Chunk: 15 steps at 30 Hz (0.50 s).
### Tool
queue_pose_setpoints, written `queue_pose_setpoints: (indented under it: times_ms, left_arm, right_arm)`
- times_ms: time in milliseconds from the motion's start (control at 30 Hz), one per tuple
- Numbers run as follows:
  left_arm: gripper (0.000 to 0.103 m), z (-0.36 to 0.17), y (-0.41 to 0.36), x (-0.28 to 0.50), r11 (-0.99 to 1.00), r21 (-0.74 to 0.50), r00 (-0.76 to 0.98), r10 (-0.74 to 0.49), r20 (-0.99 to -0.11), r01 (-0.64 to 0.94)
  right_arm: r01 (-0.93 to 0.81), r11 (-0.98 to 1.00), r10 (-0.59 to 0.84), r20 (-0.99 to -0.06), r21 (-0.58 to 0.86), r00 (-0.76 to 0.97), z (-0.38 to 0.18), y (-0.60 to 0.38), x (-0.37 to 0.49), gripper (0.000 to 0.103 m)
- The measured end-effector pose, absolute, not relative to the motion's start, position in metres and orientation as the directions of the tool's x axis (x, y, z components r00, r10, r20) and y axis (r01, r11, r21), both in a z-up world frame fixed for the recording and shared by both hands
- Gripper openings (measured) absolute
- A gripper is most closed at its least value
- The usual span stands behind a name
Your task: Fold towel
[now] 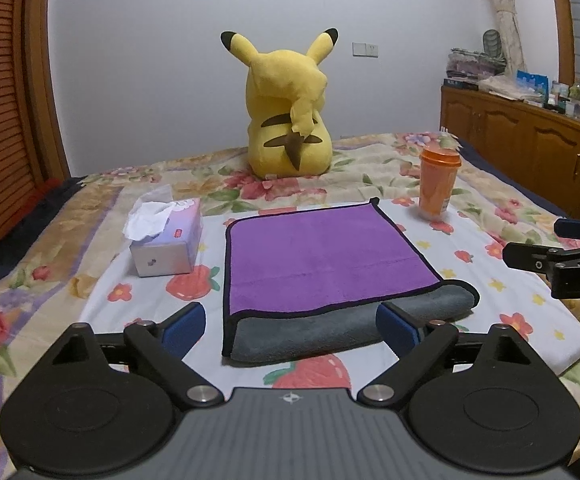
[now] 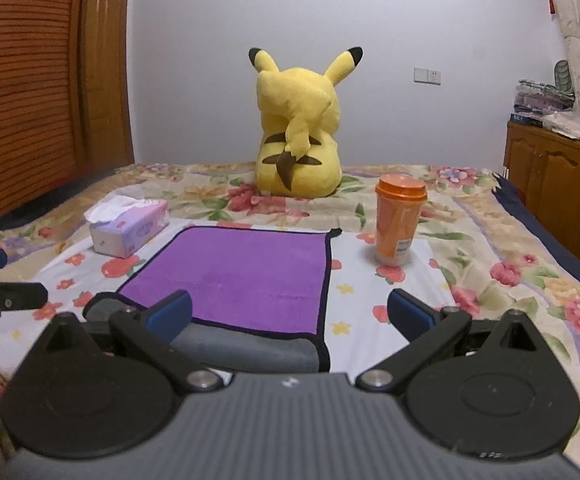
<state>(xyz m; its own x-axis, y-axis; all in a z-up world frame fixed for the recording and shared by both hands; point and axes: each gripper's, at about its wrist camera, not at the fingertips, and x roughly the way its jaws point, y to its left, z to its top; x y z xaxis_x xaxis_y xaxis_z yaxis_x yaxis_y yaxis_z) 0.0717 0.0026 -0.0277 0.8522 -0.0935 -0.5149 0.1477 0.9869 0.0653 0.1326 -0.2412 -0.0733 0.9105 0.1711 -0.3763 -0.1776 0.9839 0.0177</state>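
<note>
Two layers show on the plush towel (image 1: pixel 322 256), purple over grey with black trim, lying flat on the floral bedspread (image 1: pixel 502 280) between a tissue box (image 1: pixel 167 240) and an orange cup (image 1: pixel 438 182). Bare cloth rings its edges. Left gripper (image 1: pixel 290 326) and right gripper (image 2: pixel 290 314) hover level at its near edge, both spread wide and holding nothing.

White wall (image 1: pixel 169 60), wooden cabinets (image 1: pixel 530 140), floral bed (image 2: pixel 490 240).
</note>
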Motion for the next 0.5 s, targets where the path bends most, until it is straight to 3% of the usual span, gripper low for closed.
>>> queue_pose_setpoints:
  times_ms: [500]
  left_arm:
    - [0.082,-0.042,0.019,0.117,0.987,0.032,0.81,-0.11,-0.576,0.157]
  right_arm:
    - [-0.218,0.976,0.206,-0.443,0.024,0.872,-0.084,-0.238,0.169,0.103]
